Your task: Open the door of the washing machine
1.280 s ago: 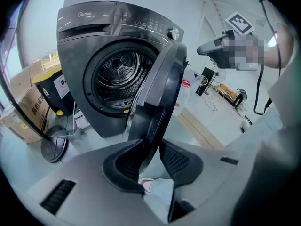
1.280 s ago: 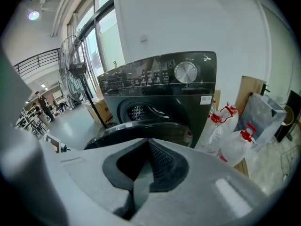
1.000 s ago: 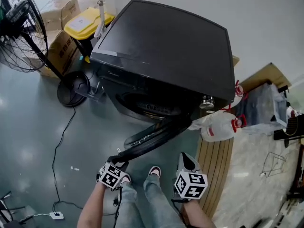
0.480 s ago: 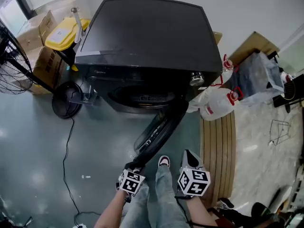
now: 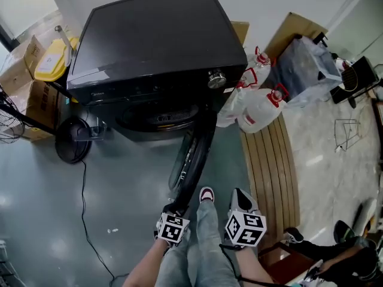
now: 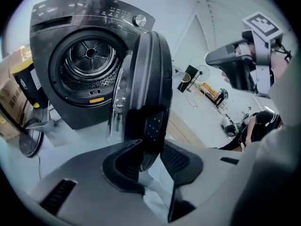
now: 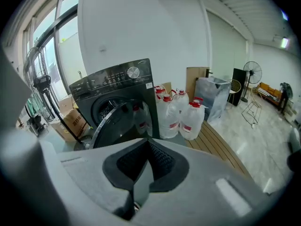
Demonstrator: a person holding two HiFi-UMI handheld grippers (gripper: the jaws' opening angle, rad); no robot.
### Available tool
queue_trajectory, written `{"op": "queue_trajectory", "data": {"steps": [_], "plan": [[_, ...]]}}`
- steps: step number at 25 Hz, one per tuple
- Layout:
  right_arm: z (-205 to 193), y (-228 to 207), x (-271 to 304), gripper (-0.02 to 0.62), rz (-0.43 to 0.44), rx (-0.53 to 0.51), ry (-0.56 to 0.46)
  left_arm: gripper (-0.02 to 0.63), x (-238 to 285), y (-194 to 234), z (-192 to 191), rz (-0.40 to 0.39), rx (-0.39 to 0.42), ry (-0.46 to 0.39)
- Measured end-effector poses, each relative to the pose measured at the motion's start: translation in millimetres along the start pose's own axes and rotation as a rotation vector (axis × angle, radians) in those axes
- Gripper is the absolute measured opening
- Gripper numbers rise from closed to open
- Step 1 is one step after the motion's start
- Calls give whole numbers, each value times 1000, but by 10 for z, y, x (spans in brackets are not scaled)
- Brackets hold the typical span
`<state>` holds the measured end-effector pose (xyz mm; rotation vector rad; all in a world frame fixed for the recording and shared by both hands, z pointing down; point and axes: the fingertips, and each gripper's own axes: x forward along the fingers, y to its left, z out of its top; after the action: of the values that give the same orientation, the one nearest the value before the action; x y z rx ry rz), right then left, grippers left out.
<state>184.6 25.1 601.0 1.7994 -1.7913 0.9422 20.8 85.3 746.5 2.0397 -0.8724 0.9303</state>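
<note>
The door of the washing machine is seen swung wide open, hinged at the right of the drum opening and turned edge-on toward the person. Its free edge is clamped between the pads of the left tool. The right tool is held near it, jaws brought together with nothing between them. Water bottles are stood on the floor, right of the machine.

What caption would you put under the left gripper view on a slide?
Left claw clamped on the rim of the washing machine door, which stands wide open with the steel drum exposed.
</note>
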Motion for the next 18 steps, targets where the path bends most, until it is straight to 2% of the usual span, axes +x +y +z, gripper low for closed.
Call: {"op": "queue_trajectory", "data": {"steps": [9,18], "plan": [[-267,-203,-209,5,-65,53,8,114,97,-269,-11,-44,36,19],[-362,-415,-369,5,-107,84,21,115,250,-663,29,-35,0,24]]}}
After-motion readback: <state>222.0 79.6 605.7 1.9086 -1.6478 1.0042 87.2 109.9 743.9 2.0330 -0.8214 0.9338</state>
